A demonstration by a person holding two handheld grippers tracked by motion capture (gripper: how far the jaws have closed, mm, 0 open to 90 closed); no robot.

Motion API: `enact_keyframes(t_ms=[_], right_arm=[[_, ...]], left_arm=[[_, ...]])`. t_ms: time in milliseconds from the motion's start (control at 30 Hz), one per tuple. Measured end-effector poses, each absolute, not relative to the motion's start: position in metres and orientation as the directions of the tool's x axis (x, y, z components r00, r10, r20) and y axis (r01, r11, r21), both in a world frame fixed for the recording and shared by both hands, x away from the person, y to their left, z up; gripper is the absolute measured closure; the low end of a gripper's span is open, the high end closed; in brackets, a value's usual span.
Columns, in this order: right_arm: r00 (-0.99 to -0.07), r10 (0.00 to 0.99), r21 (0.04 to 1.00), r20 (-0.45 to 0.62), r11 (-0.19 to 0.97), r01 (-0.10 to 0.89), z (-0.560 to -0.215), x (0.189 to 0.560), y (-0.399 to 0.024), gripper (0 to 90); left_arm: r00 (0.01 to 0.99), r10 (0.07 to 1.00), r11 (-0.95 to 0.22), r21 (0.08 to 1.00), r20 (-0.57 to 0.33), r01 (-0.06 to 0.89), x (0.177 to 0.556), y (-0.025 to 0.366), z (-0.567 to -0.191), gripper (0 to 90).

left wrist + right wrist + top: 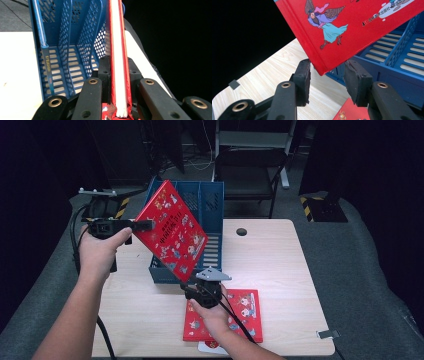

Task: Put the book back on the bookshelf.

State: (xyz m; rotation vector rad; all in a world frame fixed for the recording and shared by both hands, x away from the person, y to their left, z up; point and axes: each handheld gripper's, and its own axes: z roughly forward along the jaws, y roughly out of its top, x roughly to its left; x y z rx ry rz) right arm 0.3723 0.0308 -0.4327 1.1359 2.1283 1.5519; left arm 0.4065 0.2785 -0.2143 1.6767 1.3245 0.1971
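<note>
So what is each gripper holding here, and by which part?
The left gripper clamps the red book by its upper corner. The right gripper holds nothing, its jaws open beneath the book's lower corner.

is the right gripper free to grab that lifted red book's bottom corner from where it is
Probably yes: the right gripper stands open just under the lifted red book, its low corner hanging between the jaws with nothing in between; the left gripper clamps the book's other end.
</note>
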Motion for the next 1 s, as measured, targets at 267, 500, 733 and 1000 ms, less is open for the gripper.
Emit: enact_keyframes(t_ms=[267, 500, 733, 1000], right_arm=[[-0.660, 0.718, 0.896, 0.220, 0.119, 0.429, -0.430, 0.378, 0.035, 56.7], [-0.664, 0.714, 0.893, 0.221, 0.126, 0.433, -0.429, 0.383, 0.037, 56.6], [-0.655, 0.720, 0.889, 0.227, 0.121, 0.441, -0.428, 0.393, 0.038, 56.7], [-0.653, 0.723, 0.888, 0.226, 0.122, 0.442, -0.428, 0.401, 0.042, 56.6]], left_arm=[[0.379, 0.830, 0.061, 0.744, -0.408, 0.666, 0.411, 0.284, -0.213, 79.1], [0.361, 0.833, 0.080, 0.736, -0.420, 0.672, 0.414, 0.286, -0.213, 79.2], [0.334, 0.842, 0.103, 0.734, -0.424, 0.671, 0.419, 0.287, -0.213, 79.0], [0.304, 0.852, 0.123, 0.728, -0.426, 0.674, 0.424, 0.287, -0.213, 79.2]])
